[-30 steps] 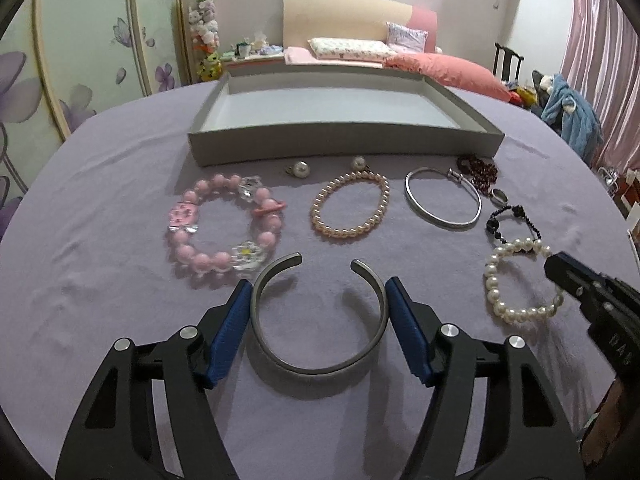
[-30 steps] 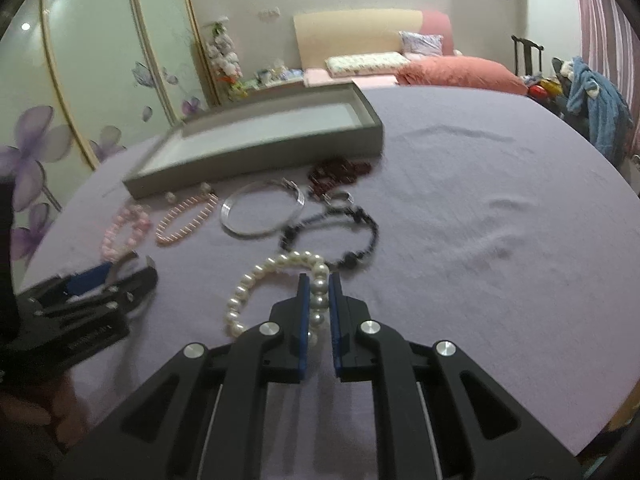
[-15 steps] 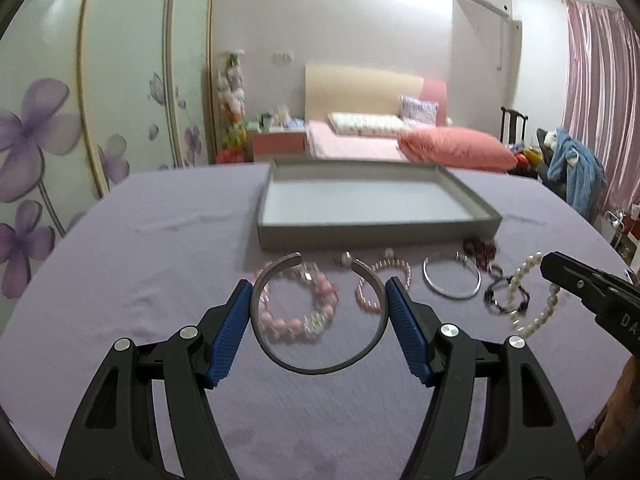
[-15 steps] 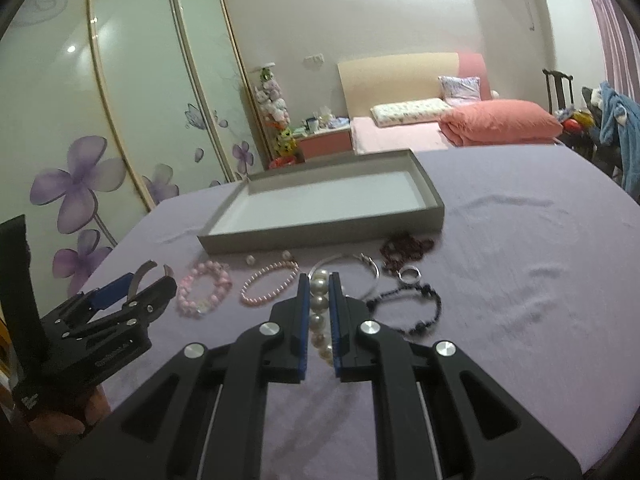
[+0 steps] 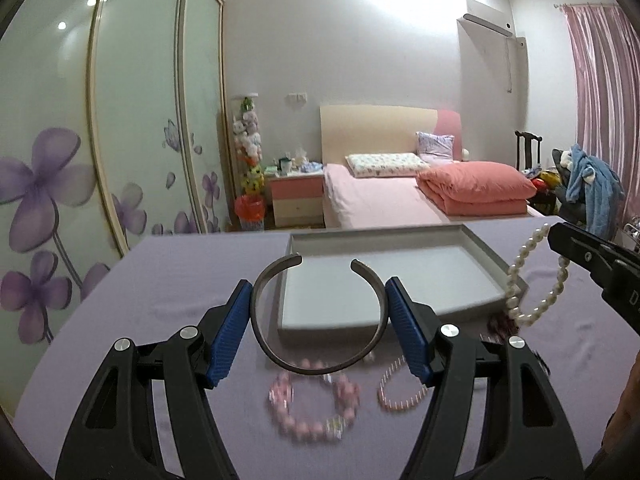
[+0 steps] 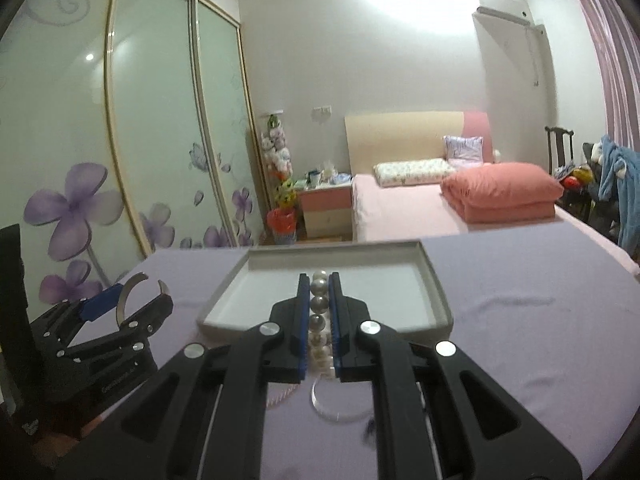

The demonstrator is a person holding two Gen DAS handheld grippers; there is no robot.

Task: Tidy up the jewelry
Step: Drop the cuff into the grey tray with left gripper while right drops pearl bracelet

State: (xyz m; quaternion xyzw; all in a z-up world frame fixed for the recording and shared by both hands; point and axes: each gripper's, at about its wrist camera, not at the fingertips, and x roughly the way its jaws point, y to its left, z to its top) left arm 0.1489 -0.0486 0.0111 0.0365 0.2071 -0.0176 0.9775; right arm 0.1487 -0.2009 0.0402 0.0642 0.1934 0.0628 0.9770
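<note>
At frame centre, my left gripper clamps the bangle; my right gripper pinches the pearl bracelet. I should lower both gently into the tray.

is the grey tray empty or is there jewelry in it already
Empty: the grey tray shows only bare floor. The metal cuff and pearl bracelet are held above the table.

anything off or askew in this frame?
Nothing stands out. The left tool holds the open metal cuff level; the right tool holds the white pearl bracelet, which hangs freely. The gray tray sits flat.
</note>
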